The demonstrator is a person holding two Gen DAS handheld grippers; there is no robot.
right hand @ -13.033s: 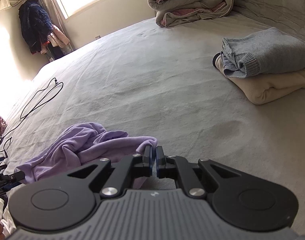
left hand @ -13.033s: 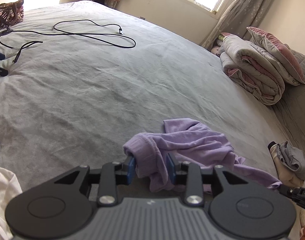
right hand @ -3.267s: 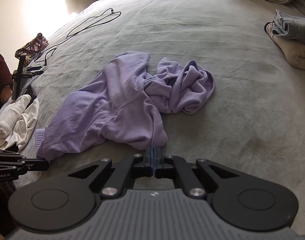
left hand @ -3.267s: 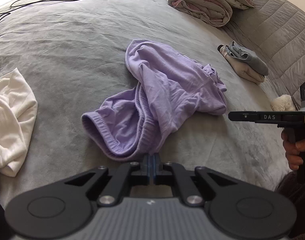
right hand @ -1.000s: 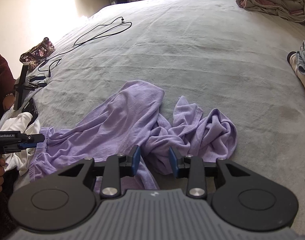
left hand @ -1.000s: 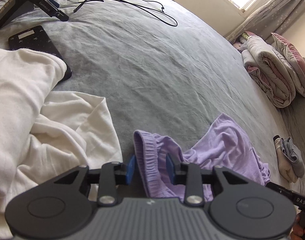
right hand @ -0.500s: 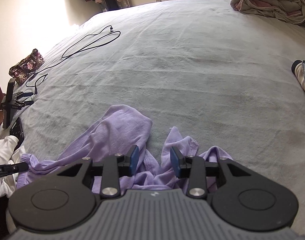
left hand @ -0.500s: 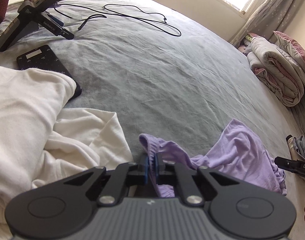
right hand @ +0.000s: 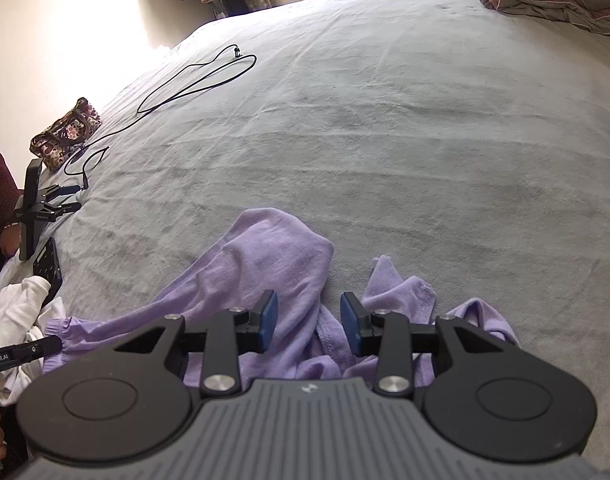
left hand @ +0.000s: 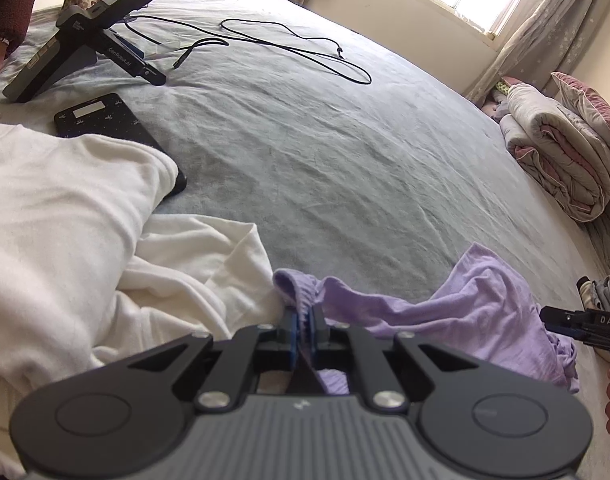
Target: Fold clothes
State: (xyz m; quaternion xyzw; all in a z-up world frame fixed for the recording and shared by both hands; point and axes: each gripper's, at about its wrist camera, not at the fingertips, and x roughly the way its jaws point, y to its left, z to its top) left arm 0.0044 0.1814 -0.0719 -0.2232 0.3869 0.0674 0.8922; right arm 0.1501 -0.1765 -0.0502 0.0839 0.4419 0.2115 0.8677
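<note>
A crumpled lilac garment [left hand: 457,312] [right hand: 265,272] lies on the grey bedspread near the front edge. My left gripper [left hand: 303,330] is shut on its ribbed hem, which bunches up between the blue pads. In the right wrist view that gripper's tip [right hand: 33,350] shows at the garment's left end. My right gripper [right hand: 309,320] stands open over the middle of the garment; folds of lilac cloth lie under and between its blue pads [right hand: 268,314], which do not press on them. The right gripper's tip [left hand: 577,326] appears at the right edge of the left wrist view.
White clothing [left hand: 65,232] is heaped at the left. A black phone [left hand: 105,120], a spare gripper device [left hand: 81,36], a black cable [left hand: 297,46] and a patterned bag [right hand: 65,132] lie beyond it. A rolled duvet [left hand: 561,160] and folded clothes [left hand: 601,292] sit at the right.
My left gripper has shut on the lilac hem that stood between its open jaws. The right gripper slid forward over the garment, still open.
</note>
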